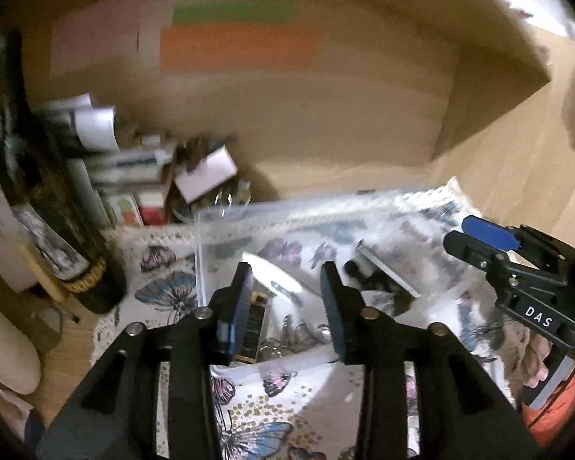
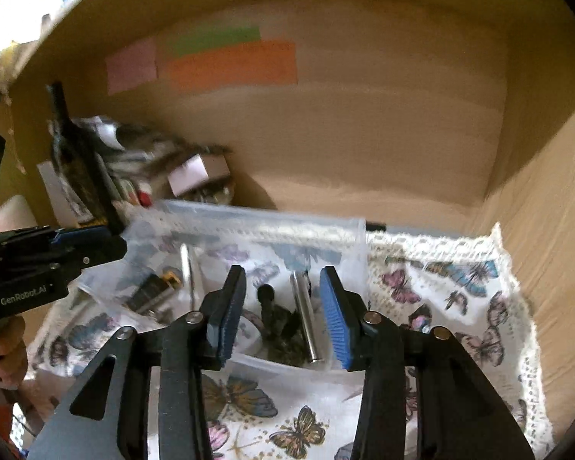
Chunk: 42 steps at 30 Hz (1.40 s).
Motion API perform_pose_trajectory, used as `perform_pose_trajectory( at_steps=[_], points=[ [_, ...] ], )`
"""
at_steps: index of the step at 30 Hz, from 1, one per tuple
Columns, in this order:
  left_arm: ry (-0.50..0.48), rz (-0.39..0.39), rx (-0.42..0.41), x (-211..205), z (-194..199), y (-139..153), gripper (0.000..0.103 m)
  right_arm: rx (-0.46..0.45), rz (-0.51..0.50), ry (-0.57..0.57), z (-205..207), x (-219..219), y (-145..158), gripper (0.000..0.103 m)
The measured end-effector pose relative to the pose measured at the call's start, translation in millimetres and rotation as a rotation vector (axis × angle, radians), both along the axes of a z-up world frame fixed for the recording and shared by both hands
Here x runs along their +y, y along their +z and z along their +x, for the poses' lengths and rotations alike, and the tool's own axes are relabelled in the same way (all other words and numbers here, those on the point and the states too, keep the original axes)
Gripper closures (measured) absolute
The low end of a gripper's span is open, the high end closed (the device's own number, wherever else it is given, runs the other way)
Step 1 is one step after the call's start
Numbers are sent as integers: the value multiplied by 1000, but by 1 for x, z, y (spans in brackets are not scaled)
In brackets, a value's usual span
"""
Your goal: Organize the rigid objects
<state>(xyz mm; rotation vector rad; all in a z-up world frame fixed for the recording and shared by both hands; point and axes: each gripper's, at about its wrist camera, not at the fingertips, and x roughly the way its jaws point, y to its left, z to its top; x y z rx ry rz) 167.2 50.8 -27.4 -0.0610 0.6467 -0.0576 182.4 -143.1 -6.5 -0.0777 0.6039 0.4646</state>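
Note:
A clear plastic box sits on a butterfly-print cloth. Inside it lie a metal rod, a dark lumpy object, a black and yellow piece and a white curved item. My left gripper is open and empty over the box's near left part. My right gripper is open and empty over the box's near right part, astride the metal rod. Each gripper shows in the other's view: the right one at the right, the left one at the left.
All this is inside a cardboard enclosure with pink, green and orange paper patches on its back wall. At the back left stand a dark bottle, stacked small boxes and a white-lidded box.

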Motion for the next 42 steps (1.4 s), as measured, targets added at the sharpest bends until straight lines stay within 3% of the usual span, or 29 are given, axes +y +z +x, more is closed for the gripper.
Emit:
perform_pose_trajectory(
  at_steps=[8,12,14,23,42],
  points=[
    [2,26,-169,-23,-54,44,32,-156,90,-10,-52,-22,44,29],
    [21,31,-245,-33,-81,55,6,-227,116,-30,-76,-30,54,9],
    [31,37,-276,-36,-89,58,2,-254,124,-45,-85,-34,57,0],
    [39,24,-323,-41,-114,62,0,-267,146,-51,-103,-39,57,0],
    [44,31,-338,-43,-124,64,0,-291,154,-37,-112,-39,58,0]
  ],
)
